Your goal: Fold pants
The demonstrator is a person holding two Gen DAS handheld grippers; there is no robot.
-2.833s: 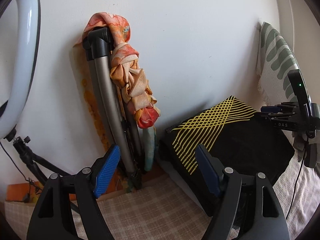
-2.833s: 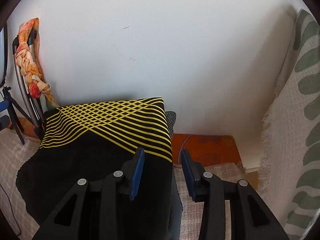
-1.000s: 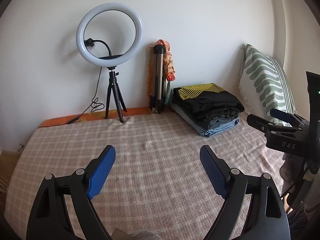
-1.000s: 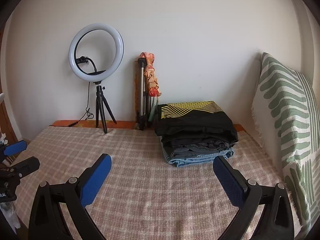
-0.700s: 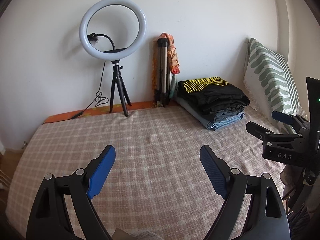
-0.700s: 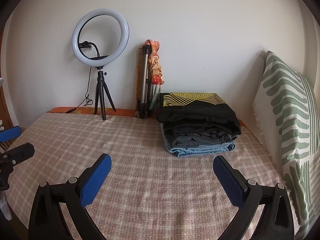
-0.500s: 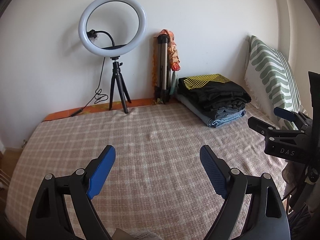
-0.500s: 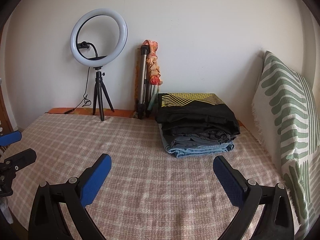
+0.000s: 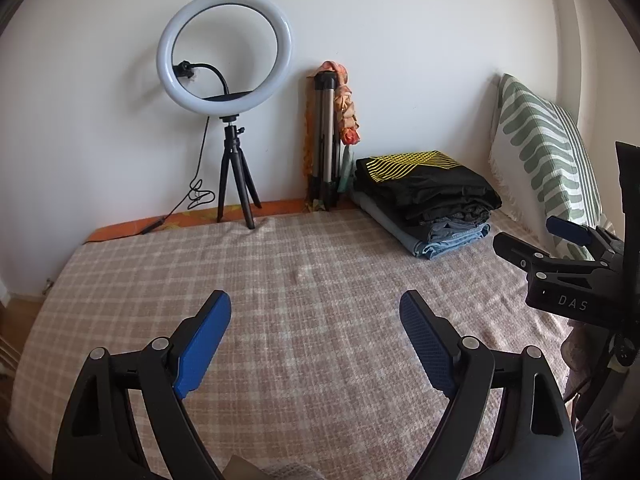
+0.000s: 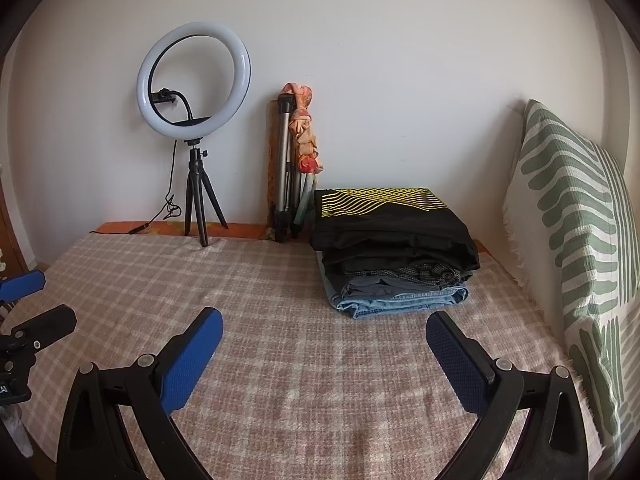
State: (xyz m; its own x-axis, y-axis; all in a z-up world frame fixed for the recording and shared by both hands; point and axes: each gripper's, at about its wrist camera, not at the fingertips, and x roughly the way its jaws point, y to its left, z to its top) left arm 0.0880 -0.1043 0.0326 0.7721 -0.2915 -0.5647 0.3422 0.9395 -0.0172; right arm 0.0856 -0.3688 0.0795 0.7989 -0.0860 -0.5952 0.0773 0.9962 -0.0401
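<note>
The lower clothes in the pile (image 10: 394, 264) are mostly covered by the black top piece (image 10: 384, 216), so their kind is hard to tell. The striped pillow (image 10: 580, 232) runs off the right edge. The other gripper (image 9: 568, 280) is half cut off.

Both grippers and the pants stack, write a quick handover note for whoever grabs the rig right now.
Left gripper: open, empty, above the checked blanket.
Right gripper: open, empty, facing the stack.
Stack of folded clothes: far right by the wall, black piece with yellow lines on top, jeans at the bottom, beside the striped pillow.
Done: the stack looks neatly folded.
Left: no unfolded pants are in view; look for any more outside the frame.
</note>
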